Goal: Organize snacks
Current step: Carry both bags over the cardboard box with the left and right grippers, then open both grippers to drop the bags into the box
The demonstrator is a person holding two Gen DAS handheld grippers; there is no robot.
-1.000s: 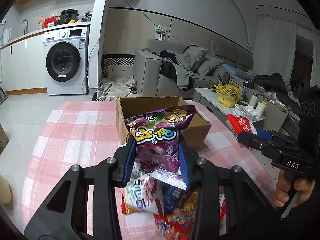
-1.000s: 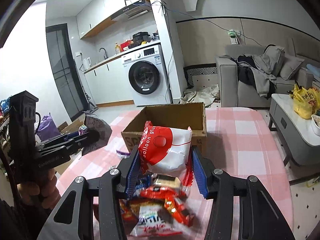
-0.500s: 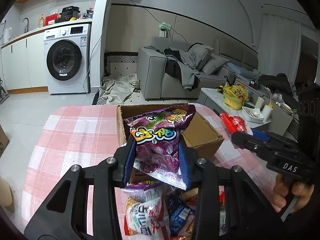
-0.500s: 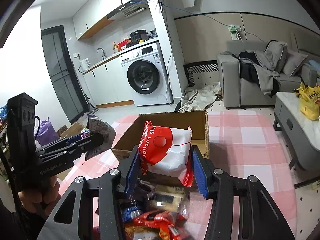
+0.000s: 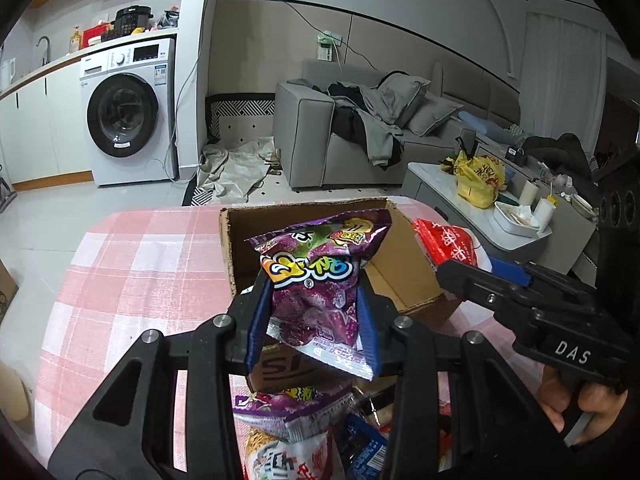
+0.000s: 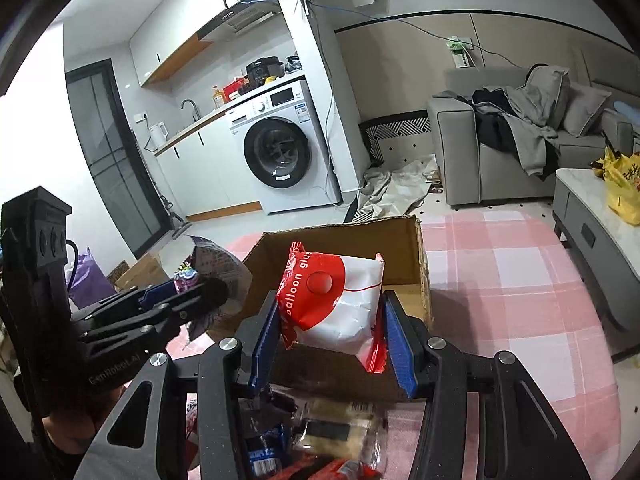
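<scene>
I was mid-carry: the left hand-held gripper (image 5: 314, 312) clamped a purple bag (image 5: 316, 276) just before the box (image 5: 404, 276), the right hand-held gripper (image 6: 330, 328) a red-white pack (image 6: 336, 300) reading "balloon glue", I think. Next, each needed to reach over the box's rim and let go. The near box wall read "SF".

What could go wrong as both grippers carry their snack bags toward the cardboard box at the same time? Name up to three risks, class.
1. The left gripper and right gripper near the one cardboard box side by side, so they might collide.
2. The purple bag is pinched low and stands tall, so it may snag on the box's rim.
3. The red-and-white bag looks glossy and might slip out before it is over the opening.
</scene>
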